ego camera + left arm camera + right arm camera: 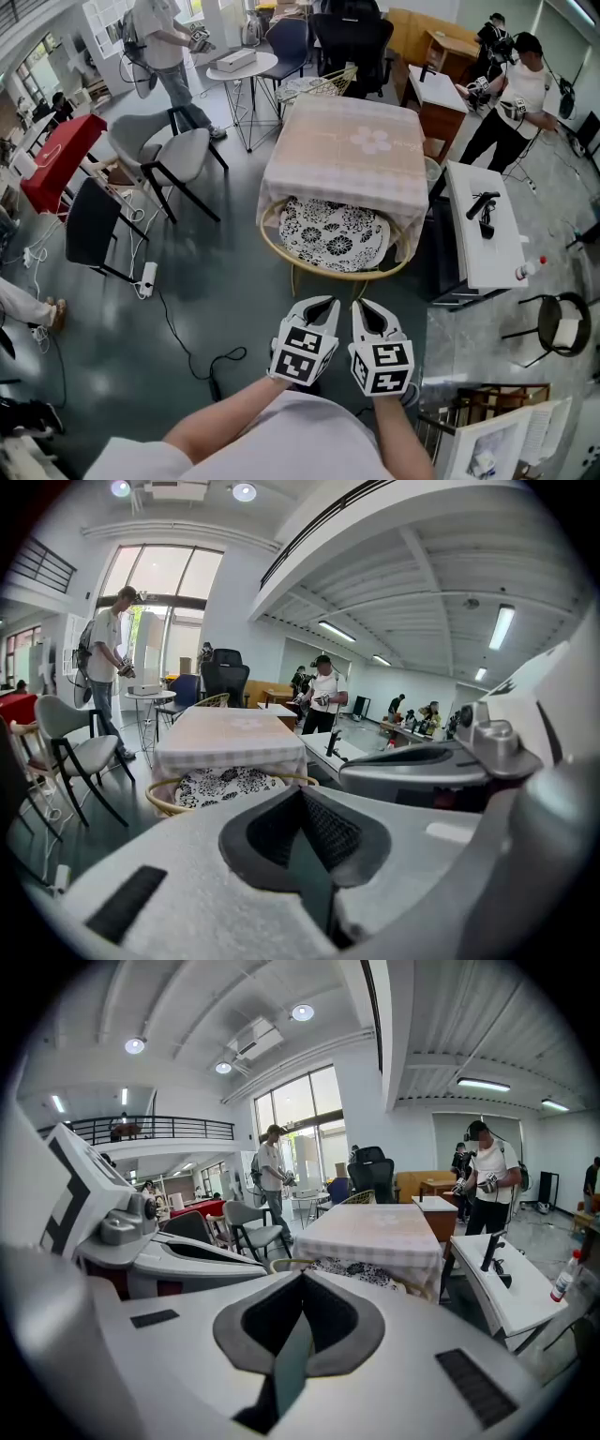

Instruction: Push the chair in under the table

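fingers pressed together, round wicker chair, floral cushion, cloth-draped table

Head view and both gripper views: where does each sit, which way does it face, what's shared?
Head view: head-mounted, steeply down at the round wicker chair with floral cushion, partly under the cloth-covered square table; forearms, left gripper, right gripper.
Left gripper view: on that gripper, facing chair and table; own shut jaws, right gripper beside.
Right gripper view: likewise, left gripper beside.
Shared: chair, table.
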The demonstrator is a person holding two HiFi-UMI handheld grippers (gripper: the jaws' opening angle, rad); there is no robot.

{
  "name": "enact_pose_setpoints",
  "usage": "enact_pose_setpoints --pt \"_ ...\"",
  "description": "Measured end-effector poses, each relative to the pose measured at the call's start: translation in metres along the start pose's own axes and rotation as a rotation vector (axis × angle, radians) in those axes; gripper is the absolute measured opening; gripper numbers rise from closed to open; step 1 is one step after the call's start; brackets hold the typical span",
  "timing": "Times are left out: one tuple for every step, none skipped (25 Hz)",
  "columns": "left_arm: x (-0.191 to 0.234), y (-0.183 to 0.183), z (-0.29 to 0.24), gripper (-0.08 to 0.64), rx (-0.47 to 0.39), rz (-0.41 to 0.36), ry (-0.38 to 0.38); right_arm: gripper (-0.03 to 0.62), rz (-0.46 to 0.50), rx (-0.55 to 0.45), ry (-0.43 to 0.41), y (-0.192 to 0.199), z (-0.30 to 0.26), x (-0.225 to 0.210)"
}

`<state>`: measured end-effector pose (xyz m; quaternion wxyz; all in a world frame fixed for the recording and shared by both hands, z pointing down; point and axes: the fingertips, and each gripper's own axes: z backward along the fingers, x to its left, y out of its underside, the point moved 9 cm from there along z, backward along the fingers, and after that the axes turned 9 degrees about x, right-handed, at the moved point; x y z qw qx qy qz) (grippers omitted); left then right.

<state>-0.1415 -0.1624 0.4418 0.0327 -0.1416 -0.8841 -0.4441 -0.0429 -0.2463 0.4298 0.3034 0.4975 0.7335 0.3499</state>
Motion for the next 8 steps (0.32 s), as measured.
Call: enact_pose_setpoints --pt "-0.0005 -0.0005 -0.0004 0.005 0.0 0.0 0.0 0.003 0.003 0.001 0.001 0.0002 0.0002 -0.0001" --pt "-0.0009 -0.0014 -0.0009 0.005 -0.001 0.002 0.001 0.003 0.006 0.002 0.001 0.0003 0.0001 -0.0002" --pt "-0.0012 -0.0023 -0.0015 0.005 -0.002 0.003 0.002 0.003 0.009 0.003 0.002 0.0002 0.0 -0.0005" --pt "-0.0017 -0.0033 -0.0022 0.005 -0.002 0.003 0.004 0.003 0.01 0.003 0.002 0.0 -0.0001 -0.001" --pt "-0.0022 -0.0041 -0.0029 0.005 -0.001 0.002 0.006 0.003 0.009 0.003 0.002 -0.0003 -0.0001 -0.0017" --pt "-0.0028 -0.0047 -0.0035 0.005 0.0 0.001 0.008 0.003 0.008 0.003 0.002 -0.0005 0.0 -0.0024" --pt "-0.0034 -0.0052 -0.0041 0.005 0.001 -0.001 0.01 0.003 0.006 0.002 0.003 -0.0007 0.0001 -0.0032" --pt "-0.004 -0.0057 -0.0046 0.005 0.003 -0.002 0.012 0.003 0.004 0.002 0.004 -0.0009 0.0002 -0.0039"
